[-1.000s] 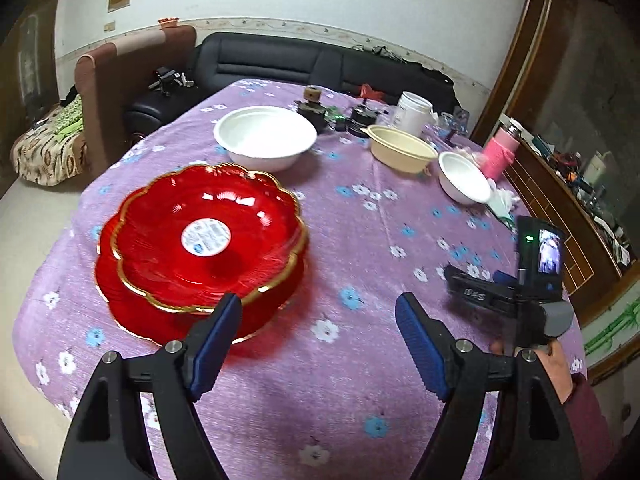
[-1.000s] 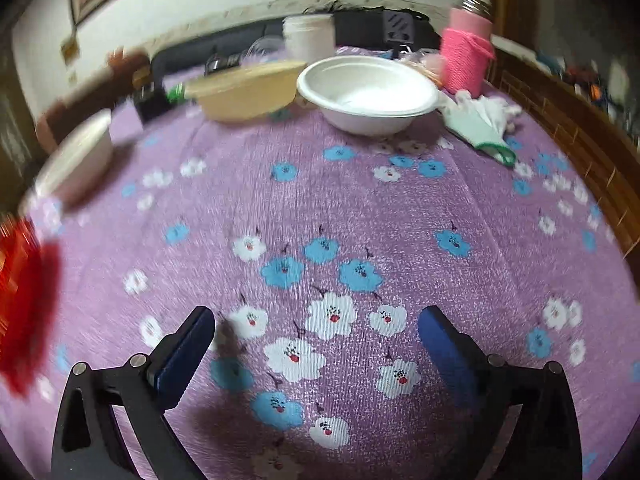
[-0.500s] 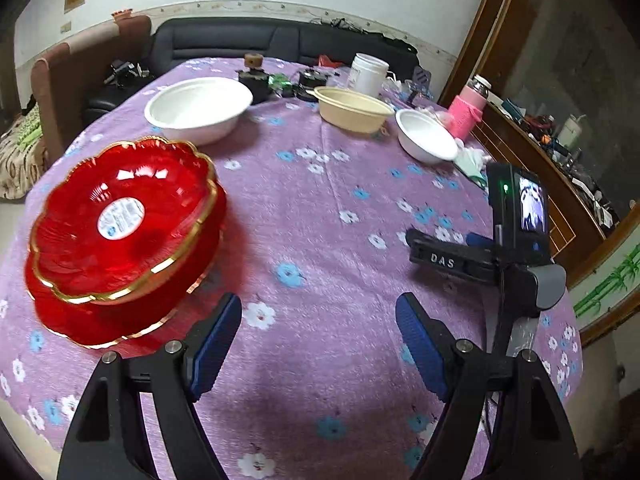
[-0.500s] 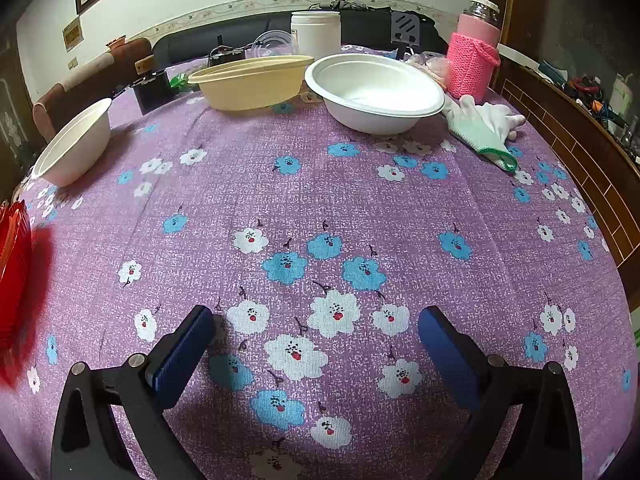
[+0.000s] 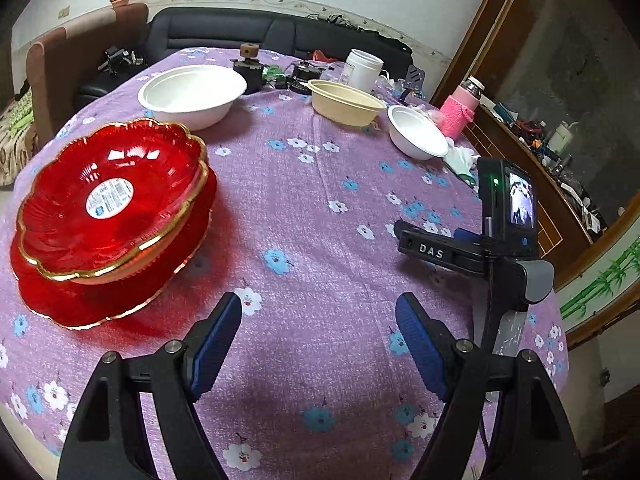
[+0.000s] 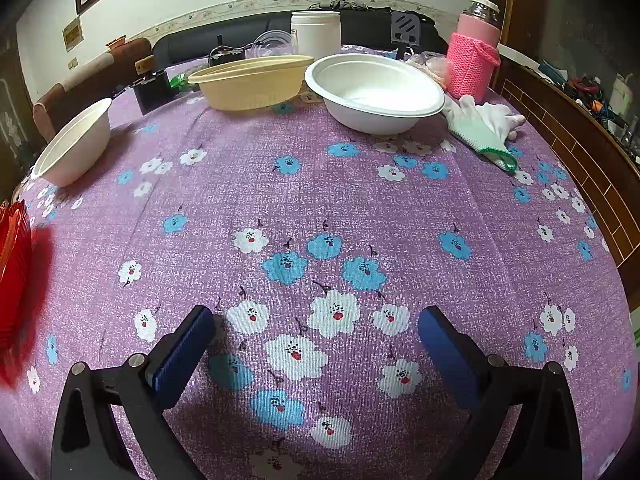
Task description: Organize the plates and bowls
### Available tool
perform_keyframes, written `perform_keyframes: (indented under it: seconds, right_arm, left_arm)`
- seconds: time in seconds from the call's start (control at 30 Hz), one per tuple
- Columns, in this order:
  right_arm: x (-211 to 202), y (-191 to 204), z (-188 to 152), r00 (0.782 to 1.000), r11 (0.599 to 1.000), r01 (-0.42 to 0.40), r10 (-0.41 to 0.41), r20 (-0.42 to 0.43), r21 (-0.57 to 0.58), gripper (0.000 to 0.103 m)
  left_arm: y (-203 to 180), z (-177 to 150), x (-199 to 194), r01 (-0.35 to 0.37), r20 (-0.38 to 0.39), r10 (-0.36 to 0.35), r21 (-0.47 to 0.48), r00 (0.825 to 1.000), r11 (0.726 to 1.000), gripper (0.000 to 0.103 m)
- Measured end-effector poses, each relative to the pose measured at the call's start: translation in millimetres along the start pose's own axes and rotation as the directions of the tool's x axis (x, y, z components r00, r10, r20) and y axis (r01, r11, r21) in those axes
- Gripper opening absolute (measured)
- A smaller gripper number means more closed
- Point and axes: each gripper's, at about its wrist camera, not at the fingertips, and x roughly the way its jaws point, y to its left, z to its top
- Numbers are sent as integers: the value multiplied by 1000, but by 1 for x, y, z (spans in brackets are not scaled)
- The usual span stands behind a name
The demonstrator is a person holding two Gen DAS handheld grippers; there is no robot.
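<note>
Now both claws, left claw (image 5: 318,334) and right claw (image 6: 316,340), tilt downward over the tablecloth (image 6: 320,208), wide, holding nothing.

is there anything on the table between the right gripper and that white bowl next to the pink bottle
Nothing visible. Only bare floral cloth lies between the open right gripper and the white bowl. The glove sits off to the bowl's right.

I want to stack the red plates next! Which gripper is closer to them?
Left. The left gripper hangs beside the red plates, fingers open. The right gripper sits farther off, the plates only at its view's left edge.
</note>
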Motion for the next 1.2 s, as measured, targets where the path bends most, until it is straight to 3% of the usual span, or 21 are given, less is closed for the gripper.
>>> perform_keyframes:
  seconds: [0.8,1.2]
  right_arm:
    - [0,0,-1,1000,1000,0,0,1,0,102]
    - [0,0,-1,1000,1000,0,0,1,0,102]
  left_arm:
    - [-8,-9,5,-44,-20,44,6,999,999,79]
    - [-28,-13,13,-85,-31,88,78,996,993,79]
